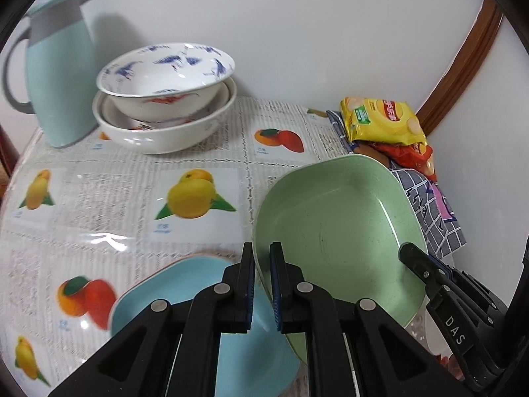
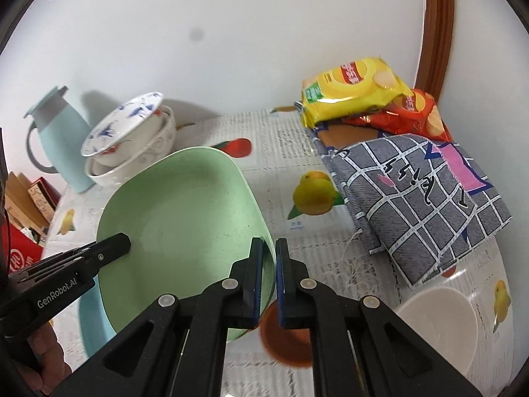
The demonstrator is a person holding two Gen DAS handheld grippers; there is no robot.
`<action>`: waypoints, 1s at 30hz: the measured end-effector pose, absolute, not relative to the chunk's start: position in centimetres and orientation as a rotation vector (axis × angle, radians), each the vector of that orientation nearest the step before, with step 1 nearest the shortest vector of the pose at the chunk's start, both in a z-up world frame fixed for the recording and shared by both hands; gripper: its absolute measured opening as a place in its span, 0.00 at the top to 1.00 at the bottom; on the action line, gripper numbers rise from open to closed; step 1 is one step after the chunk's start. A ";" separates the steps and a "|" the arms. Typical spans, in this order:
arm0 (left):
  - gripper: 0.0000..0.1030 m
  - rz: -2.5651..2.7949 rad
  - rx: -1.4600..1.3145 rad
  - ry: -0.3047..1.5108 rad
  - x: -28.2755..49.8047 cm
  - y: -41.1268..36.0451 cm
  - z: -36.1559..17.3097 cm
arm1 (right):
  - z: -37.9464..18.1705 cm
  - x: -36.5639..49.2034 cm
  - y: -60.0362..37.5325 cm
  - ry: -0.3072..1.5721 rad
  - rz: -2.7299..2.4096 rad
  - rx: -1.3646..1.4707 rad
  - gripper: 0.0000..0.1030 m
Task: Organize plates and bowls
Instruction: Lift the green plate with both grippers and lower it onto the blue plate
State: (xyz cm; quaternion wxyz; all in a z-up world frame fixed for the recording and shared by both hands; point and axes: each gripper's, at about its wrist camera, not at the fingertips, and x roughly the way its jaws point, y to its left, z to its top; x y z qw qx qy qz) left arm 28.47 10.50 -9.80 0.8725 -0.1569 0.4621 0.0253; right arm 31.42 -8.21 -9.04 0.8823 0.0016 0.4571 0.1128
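In the left wrist view, the left gripper [image 1: 262,284] is seen at the lower centre, its jaws clamped on the left rim of a green plate [image 1: 344,231], which is held tilted above a blue plate [image 1: 198,297] at the lower left. The right gripper [image 1: 426,268] is seen gripping the plate's rim at the lower right. The surface [image 1: 205,158] is covered by a glossy cloth printed with fruit and text. Stacked white bowls [image 1: 165,99] with blue and red patterns are seen at the upper left beside a pale blue jug [image 1: 59,79], close to a plain white wall [image 1: 297,33]. Snack packets [image 1: 383,122] lie on a checked cloth [image 1: 436,211] at the right, near a brown wooden frame [image 1: 463,66].

In the right wrist view, the right gripper [image 2: 269,281] is seen at the lower centre, jaws clamped on the green plate's [image 2: 185,215] right rim. The left gripper [image 2: 112,248] is seen pinching the opposite rim at the lower left. A cream bowl [image 2: 439,317] is seen at the lower right, and boxes [image 2: 29,198] stand past the surface's left edge.
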 end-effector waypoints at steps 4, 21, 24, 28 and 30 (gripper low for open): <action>0.91 0.080 -0.325 0.957 26.1 11.1 -8.8 | -8.1 29.7 -7.5 0.940 0.265 0.015 0.93; 0.90 0.185 -0.369 0.941 17.1 14.7 -8.2 | -6.8 22.5 -3.2 0.937 0.377 -0.013 0.93; 0.90 0.201 -0.373 0.935 15.9 15.5 -8.1 | -6.8 21.7 -2.4 0.933 0.397 -0.014 0.93; 0.91 0.220 -0.393 0.932 14.9 16.6 -8.2 | -6.8 20.6 -1.2 0.931 0.417 -0.021 0.94; 0.91 0.227 -0.394 0.929 14.5 16.8 -8.1 | -6.8 20.3 -0.9 0.932 0.424 -0.021 0.94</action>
